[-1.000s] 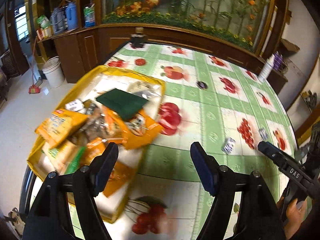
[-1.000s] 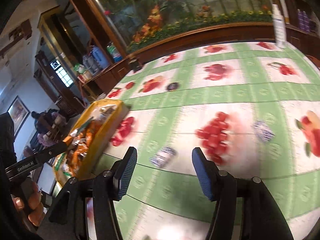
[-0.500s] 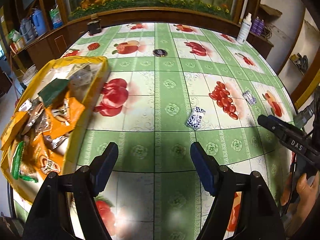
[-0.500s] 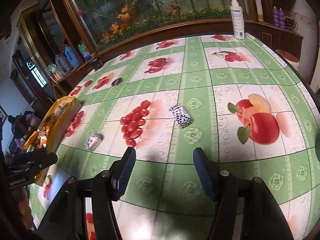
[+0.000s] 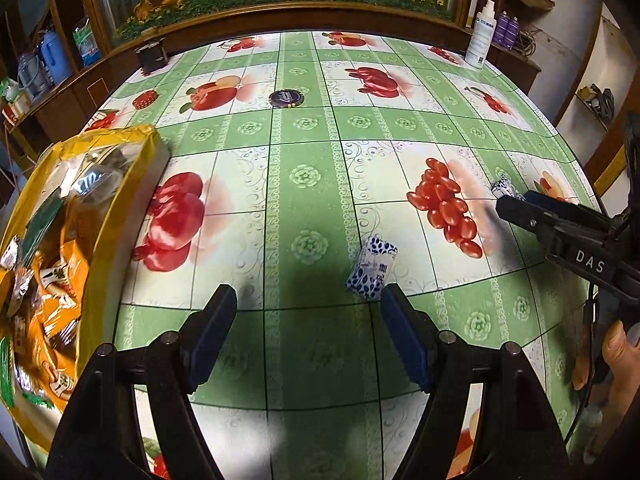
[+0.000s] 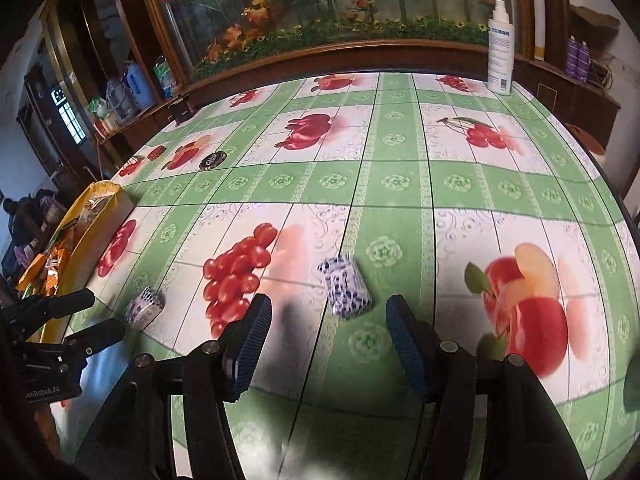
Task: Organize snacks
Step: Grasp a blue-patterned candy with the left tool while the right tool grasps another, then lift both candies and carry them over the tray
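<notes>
Reaching down toward the surface (image 5: 304,184), the left claw (image 5: 308,312) stands wide with nothing between its pads, tilted steeply downward; a small blue-and-white wrapped snack (image 5: 372,268) lies just beyond its right fingertip, apart from it. In the right wrist view the right claw (image 6: 328,328) is likewise spread and empty, angled down over a second blue-and-white wrapped snack (image 6: 346,286), which sits just ahead of the gap between its fingers, not yet touched. Both packets look light, small and soft-sided, with a glossy wrapper that could slide on the slick tablecloth, so my judgement is that a grip across the short sides at mid-length would hold best, with gentle pressure to avoid crushing. Left of the near packet, at the surface's edge, sits the yellow tray (image 5: 132,184) already piled with orange and green snack packs. Farther off lie a dark round disc (image 5: 285,99) and, far right, a white spray bottle (image 5: 481,36).
</notes>
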The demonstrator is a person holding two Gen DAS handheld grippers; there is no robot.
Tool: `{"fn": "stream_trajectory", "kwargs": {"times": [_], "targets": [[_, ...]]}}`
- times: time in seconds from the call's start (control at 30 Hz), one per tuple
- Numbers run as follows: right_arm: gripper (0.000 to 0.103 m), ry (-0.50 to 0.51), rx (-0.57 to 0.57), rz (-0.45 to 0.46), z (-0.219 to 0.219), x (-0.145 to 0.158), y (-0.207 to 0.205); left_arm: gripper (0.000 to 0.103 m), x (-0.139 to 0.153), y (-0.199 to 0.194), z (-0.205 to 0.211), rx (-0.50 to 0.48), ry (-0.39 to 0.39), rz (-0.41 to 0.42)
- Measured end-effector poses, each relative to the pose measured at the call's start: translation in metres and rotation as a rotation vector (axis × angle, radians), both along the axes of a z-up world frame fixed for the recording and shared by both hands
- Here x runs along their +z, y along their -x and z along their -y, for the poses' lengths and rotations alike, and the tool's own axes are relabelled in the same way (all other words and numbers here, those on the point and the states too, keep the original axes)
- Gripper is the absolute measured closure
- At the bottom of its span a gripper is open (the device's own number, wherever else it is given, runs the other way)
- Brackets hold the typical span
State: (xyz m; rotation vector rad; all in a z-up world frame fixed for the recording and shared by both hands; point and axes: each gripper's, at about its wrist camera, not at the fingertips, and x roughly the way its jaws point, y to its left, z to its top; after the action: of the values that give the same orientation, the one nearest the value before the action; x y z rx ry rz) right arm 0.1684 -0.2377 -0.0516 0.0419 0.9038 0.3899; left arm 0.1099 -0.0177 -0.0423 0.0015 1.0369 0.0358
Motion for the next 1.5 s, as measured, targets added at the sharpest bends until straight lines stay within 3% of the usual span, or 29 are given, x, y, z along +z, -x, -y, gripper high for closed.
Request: {"fn": "stream_trajectory", "kwargs": {"times": [0.27, 0.33, 0.47, 0.57, 0.6, 0.63, 0.83, 1.0, 1.5], "targets": [[0.043, 0.083, 0.052, 0.009, -0.022, -0.003, -0.018, 0.029, -0.009, -0.014, 0.009, -0.008, -0.028, 0.011], [0.061, 0.133, 0.058, 0.028, -0.028, -0.004, -0.017, 0.029, -0.013, -0.016, 0.01, -0.009, -0.032, 0.015], [0.078, 0.137, 0.059, 0.033, -0.029, -0.003, -0.012, 0.034, -0.014, -0.019, 0.012, -0.021, -0.012, 0.043], [0.082, 0.118, 0.049, 0.028, -0.027, -0.003, -0.008, 0.06, -0.011, -0.018, 0.015, -0.041, 0.01, 0.05], [0.082, 0.104, 0.048, 0.022, -0.025, -0.003, -0.006, 0.08, -0.01, -0.018, 0.016, -0.049, 0.013, 0.05], [0.083, 0.09, 0.047, 0.017, -0.024, -0.002, -0.005, 0.087, -0.01, -0.018, 0.017, -0.056, 0.019, 0.047], [0.083, -0.023, 0.034, -0.002, -0.013, 0.006, 0.012, 0.087, -0.007, -0.007, 0.003, -0.057, 0.125, 0.035], [0.083, -0.091, 0.03, 0.008, -0.009, 0.017, 0.034, 0.087, 0.008, 0.018, -0.016, -0.023, 0.167, 0.072], [0.083, -0.15, 0.154, 0.046, -0.059, 0.038, 0.098, 0.087, 0.045, 0.099, -0.077, 0.113, 0.162, 0.185]]}}
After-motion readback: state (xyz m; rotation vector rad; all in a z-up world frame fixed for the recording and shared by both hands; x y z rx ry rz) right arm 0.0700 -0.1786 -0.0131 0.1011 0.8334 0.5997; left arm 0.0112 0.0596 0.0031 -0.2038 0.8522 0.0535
